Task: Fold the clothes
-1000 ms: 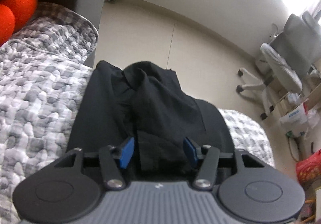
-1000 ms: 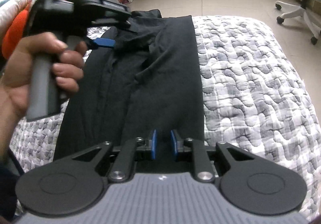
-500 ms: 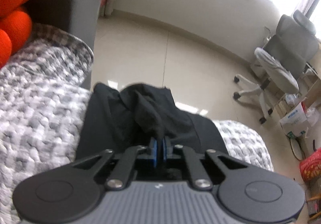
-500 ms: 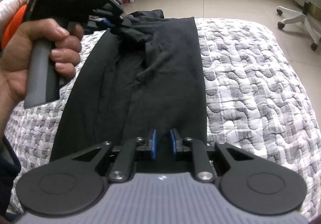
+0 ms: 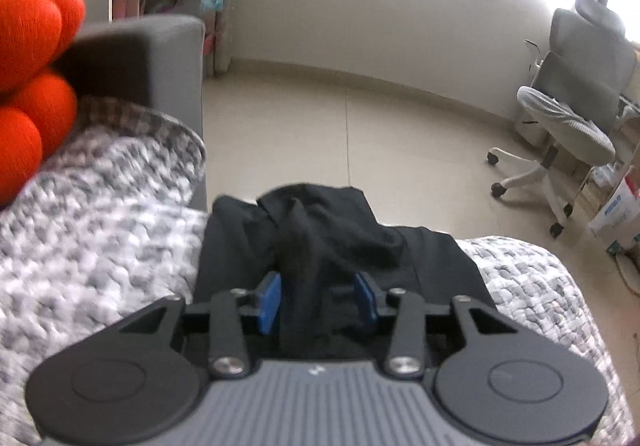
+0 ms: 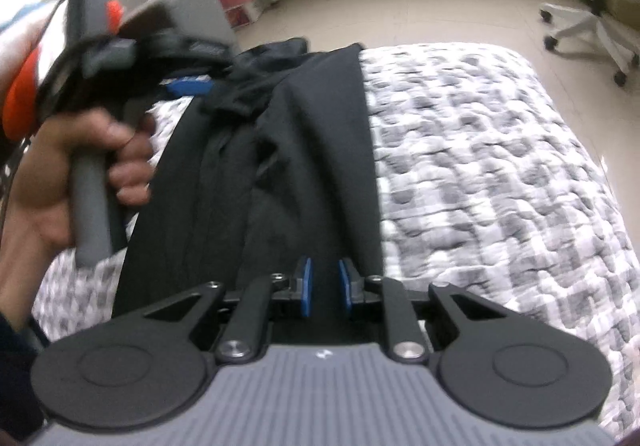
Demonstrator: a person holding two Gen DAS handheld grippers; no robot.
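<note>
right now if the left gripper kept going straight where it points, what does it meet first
Most likely the bunched ridge of the black garment, already between the opening jaws of the left gripper; depth is unclear.

No text can be read anywhere in either view. A white cardboard box (image 5: 616,214) on the floor near the right edge of the left wrist view carries blue print, too small and blurred to make out. The grey ribbed claw housing (image 5: 316,398) bears only a small white mark, not letters.
</note>
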